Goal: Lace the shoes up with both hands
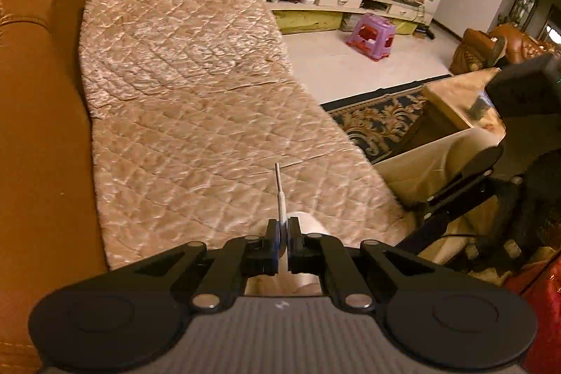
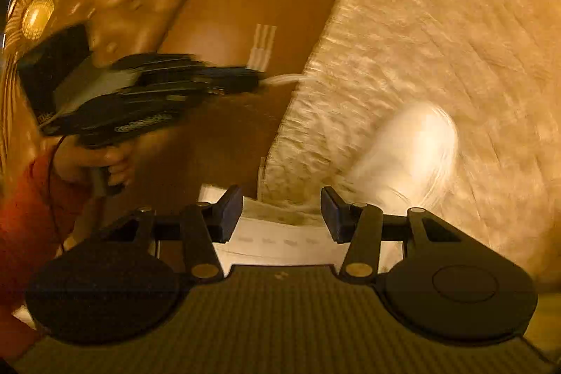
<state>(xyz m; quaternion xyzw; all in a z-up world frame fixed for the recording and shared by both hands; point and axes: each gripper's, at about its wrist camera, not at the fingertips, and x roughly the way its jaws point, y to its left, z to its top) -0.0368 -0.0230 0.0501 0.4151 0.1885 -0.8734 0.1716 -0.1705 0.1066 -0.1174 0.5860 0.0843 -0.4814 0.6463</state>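
Clearly the lacing is mid-course: the left gripper [image 1: 283, 233] has its jaws pressed together on the white shoelace [image 1: 280, 198], whose stiff tip stands up just beyond the fingertips while the rest drops away beneath them. Directly under and just past that claw lies something white, probably the shoe [image 1: 312, 225], mostly hidden by the gripper body. In the right wrist view the right gripper [image 2: 282, 216] stands spread with nothing between its pads; the white shoe [image 2: 410, 149], badly blurred, rests ahead and right of it on the quilted cover [image 2: 438, 41]. Further off to its left, the left claw holds the lace taut from the shoe. How many eyelets are threaded cannot be told; I judge that threading and tightening remain.
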